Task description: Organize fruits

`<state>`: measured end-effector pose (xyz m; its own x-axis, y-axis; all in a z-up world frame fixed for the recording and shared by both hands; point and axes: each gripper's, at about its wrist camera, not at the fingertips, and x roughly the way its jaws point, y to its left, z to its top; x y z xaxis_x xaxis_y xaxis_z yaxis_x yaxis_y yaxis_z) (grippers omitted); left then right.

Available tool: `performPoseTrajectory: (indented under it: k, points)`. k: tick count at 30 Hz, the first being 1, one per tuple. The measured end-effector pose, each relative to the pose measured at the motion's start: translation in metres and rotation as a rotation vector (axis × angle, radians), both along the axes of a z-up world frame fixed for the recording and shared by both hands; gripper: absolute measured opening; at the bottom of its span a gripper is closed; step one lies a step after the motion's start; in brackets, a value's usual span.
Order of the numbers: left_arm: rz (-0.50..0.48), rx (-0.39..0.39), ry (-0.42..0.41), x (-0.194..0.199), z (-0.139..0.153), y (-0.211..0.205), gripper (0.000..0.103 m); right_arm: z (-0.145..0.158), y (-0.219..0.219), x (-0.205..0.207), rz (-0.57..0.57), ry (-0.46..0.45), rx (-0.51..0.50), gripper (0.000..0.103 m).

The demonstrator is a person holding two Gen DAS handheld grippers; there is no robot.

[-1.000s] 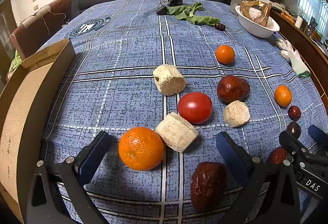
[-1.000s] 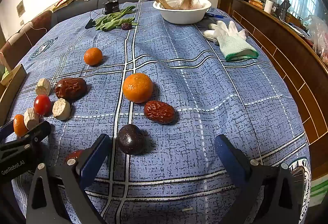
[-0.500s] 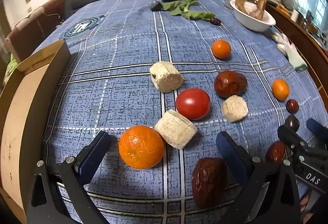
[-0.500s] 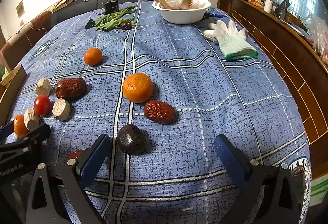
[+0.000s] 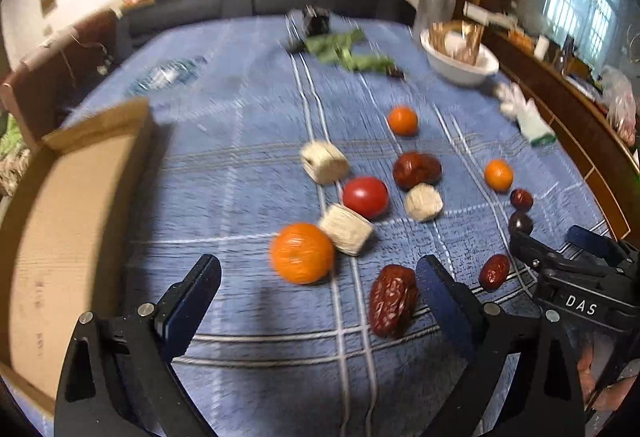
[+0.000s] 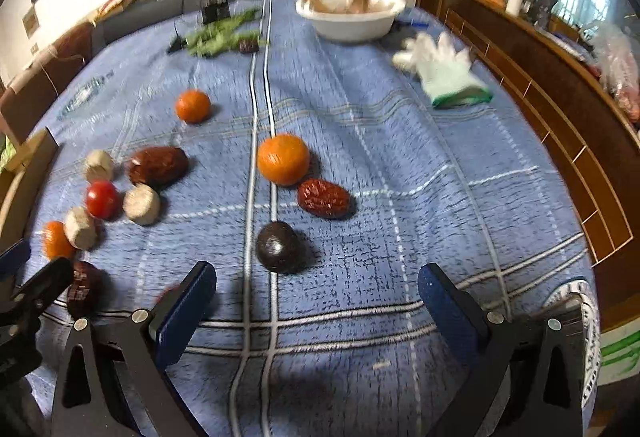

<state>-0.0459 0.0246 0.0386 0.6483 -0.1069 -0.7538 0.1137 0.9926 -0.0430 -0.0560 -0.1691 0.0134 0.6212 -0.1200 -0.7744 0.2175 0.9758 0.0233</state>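
**Both tongs released above the scattered fruit**

On my left wrist feed, blurred by motion, the left gripper [image 5: 318,293] hangs over the blue checked tablecloth [image 5: 240,173] with its jaws spread wide and nothing between them. Just beyond the fingertips lies a large orange [image 5: 302,253], touching a pale fibrous chunk [image 5: 347,229]. A wrinkled date [image 5: 392,300] lies beside the right-hand finger. Farther out I see a red tomato [image 5: 365,197], another pale chunk [image 5: 324,161], a rounder one [image 5: 423,202], a big dark-red date [image 5: 417,169] and two small oranges [image 5: 403,121] [image 5: 498,175]. An open cardboard box [image 5: 68,221] sits at the left. The right gripper [image 5: 560,249] shows at the right edge of this view, near a small date [image 5: 494,272] and a dark round fruit [image 5: 520,223].

On my right wrist feed, the right gripper [image 6: 318,291] is likewise released, jaws wide apart and holding nothing. A dark round fruit [image 6: 278,247] lies just ahead, between the fingers' line, with a red date [image 6: 324,198] and an orange [image 6: 283,159] beyond it. A white bowl [image 6: 352,21] and a white glove [image 6: 444,71] sit far back.
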Motion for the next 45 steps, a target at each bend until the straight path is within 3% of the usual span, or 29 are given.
performPoseTrajectory:
  k: [6,10,15,19,26,36,45]
  points:
    - [0.039,0.027,-0.134,-0.028,0.030,0.011,0.098,0.033,0.015,-0.035,-0.006,-0.175,-0.030,0.103]
    - [0.050,0.034,-0.176,-0.040,0.041,0.017,0.098,0.045,0.028,-0.057,-0.001,-0.281,-0.051,0.103]
    - [0.047,0.033,-0.186,-0.046,0.044,0.017,0.098,0.056,0.048,-0.077,0.008,-0.384,-0.148,0.103]
    - [0.044,0.035,-0.187,-0.049,0.043,0.018,0.098,0.059,0.055,-0.078,0.008,-0.392,-0.181,0.103]
    - [0.037,0.036,-0.174,-0.049,0.036,0.017,0.098,0.055,0.047,-0.077,0.005,-0.364,-0.095,0.103]
    - [0.031,0.030,-0.128,-0.039,0.022,0.021,0.098,0.041,0.044,-0.065,0.032,-0.306,-0.063,0.103]
    - [0.029,0.041,-0.129,-0.028,0.025,0.043,0.098,0.040,0.015,-0.059,0.046,-0.258,0.043,0.103]
